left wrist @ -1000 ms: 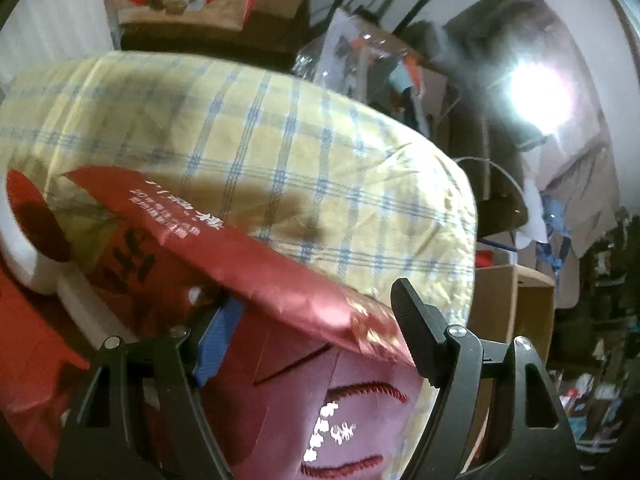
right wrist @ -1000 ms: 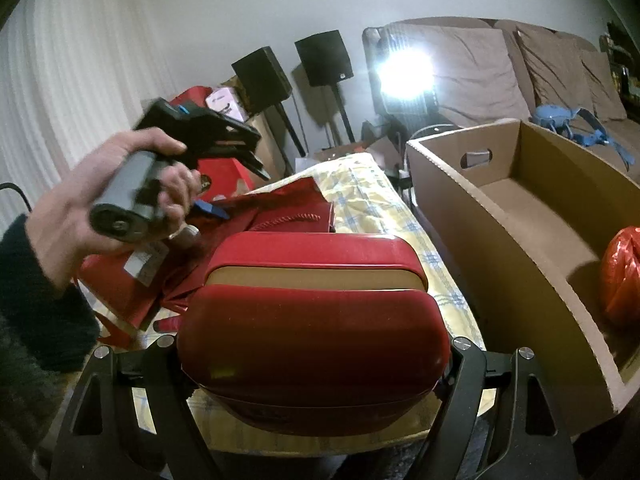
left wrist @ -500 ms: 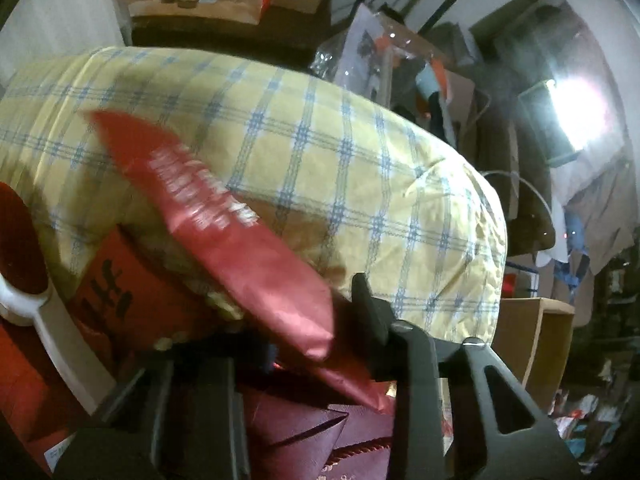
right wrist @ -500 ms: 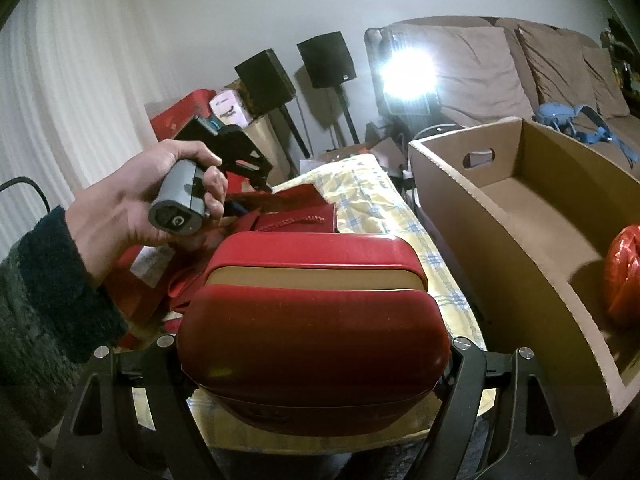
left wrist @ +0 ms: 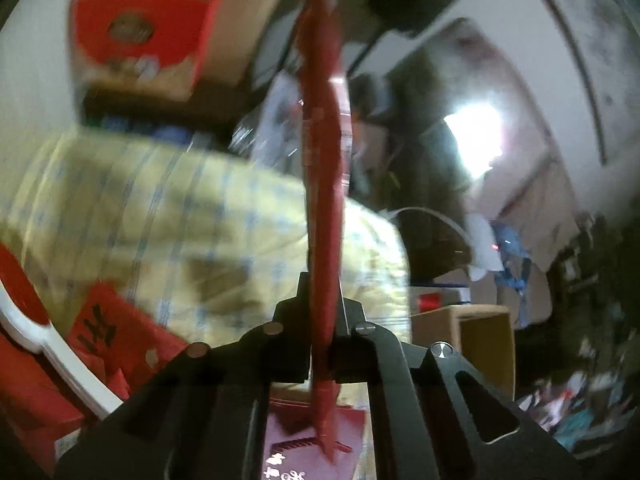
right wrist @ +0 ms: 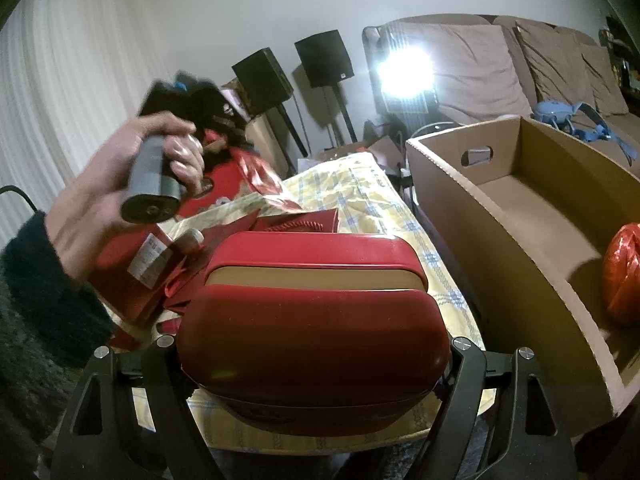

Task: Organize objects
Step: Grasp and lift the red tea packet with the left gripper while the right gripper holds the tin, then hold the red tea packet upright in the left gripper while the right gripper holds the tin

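Left wrist: left tongs (left wrist: 322, 316) pinching red packet (left wrist: 322, 152)

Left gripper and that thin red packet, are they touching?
Touching. The left wrist view shows the left gripper clamped on the red packet.

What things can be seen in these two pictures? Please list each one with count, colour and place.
red packet: one, red, pinched in the left tongs, above the table
red case: one, red with tan band, between the right tongs
tablecloth: one, yellow with blue checks, on the table
cardboard box: one, brown, right of the table
bag: one, orange-red, inside the box
speakers: two, black, by the wall
sofa: one, beige, behind the box
left tongs: black, shut
right tongs: black
hand: one, holding the left tongs
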A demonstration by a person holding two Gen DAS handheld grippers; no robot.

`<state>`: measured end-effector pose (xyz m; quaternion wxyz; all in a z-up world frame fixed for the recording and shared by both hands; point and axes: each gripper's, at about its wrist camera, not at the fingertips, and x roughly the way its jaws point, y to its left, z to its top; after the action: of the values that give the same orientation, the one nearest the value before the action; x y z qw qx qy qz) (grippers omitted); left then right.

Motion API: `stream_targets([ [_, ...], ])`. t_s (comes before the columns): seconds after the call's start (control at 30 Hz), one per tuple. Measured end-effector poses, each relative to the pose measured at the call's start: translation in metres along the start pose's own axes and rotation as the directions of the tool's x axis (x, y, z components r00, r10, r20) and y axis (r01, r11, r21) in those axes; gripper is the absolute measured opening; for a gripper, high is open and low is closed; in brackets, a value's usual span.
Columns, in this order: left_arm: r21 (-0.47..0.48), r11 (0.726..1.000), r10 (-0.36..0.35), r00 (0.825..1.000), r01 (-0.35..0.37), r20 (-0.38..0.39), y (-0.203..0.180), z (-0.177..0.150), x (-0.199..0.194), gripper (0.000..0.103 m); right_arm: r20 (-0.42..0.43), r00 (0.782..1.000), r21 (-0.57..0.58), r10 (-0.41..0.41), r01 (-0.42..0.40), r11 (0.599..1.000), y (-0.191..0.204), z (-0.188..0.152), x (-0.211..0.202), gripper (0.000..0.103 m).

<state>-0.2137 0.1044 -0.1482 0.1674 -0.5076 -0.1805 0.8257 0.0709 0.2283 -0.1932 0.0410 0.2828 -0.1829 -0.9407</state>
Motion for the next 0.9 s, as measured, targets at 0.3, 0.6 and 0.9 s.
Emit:
stream_targets([
  [0.3,0.284,0.949,-0.196,0.963,0.139,0.186,-0.061,-0.021,-0.097,0.005,0.006,1.0,-0.022,-0.007,0.007,1.0,0.003,0.003,-0.004,0.083],
  [0.6,0.442,0.895,-0.218,0.922,0.057,0.321,-0.044,-0.091,-0.204,0.005,0.065,0.998,-0.07,0.019,-0.014,0.997,0.014,0.012,-0.023,0.083],
  [0.9,0.409,0.888,-0.042,0.849,-0.21,0.526,-0.018,-0.144,-0.25,0.005,0.049,0.997,-0.092,0.06,-0.056,0.994,0.029,0.02,-0.039,0.083],
])
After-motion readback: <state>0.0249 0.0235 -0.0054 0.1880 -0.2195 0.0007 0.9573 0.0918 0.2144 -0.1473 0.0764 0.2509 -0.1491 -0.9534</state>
